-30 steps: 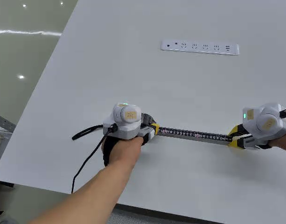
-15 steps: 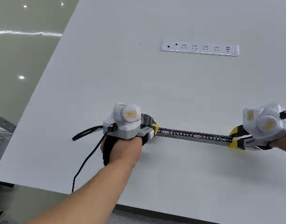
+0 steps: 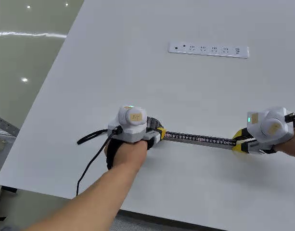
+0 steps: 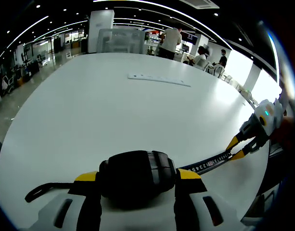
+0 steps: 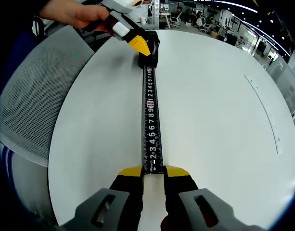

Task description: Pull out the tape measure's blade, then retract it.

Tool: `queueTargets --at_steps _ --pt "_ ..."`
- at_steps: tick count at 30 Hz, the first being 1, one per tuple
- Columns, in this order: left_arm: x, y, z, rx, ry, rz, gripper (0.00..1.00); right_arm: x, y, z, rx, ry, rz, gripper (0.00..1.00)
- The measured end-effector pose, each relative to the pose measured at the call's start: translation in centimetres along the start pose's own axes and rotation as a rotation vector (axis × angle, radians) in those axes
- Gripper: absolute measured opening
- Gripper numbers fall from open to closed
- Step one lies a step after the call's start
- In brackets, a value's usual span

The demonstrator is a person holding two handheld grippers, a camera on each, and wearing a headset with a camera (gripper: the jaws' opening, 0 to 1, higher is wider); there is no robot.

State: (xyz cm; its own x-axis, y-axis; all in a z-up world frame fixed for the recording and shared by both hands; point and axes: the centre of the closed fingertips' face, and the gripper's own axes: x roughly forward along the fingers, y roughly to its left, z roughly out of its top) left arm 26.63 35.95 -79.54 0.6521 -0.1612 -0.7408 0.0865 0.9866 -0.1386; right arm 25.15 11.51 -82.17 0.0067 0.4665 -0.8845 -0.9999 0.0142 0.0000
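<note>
Left gripper [image 3: 156, 134] is clamped on the tape measure case [image 4: 136, 177], right gripper [image 5: 153, 171] pinching the pulled-out blade [image 5: 151, 110] by its tip.

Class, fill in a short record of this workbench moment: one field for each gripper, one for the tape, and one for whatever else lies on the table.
left gripper: shut on the tape measure case, low at the white table
right gripper: shut on the blade at its tip
tape state: pulled out, stretched straight between the grippers, numbers facing up
also on table: power strip, far side

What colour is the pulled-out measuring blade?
The blade is black with white numbers; clearest in the right gripper view.
</note>
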Motion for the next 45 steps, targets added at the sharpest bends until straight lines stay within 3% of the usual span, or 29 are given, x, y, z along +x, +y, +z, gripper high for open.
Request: queueTargets --at_steps 45 --pt "0.0 0.1 0.0 -0.004 0.006 -0.02 0.57 2.6 -0.6 4.6 -0.029 -0.048 0.022 0.12"
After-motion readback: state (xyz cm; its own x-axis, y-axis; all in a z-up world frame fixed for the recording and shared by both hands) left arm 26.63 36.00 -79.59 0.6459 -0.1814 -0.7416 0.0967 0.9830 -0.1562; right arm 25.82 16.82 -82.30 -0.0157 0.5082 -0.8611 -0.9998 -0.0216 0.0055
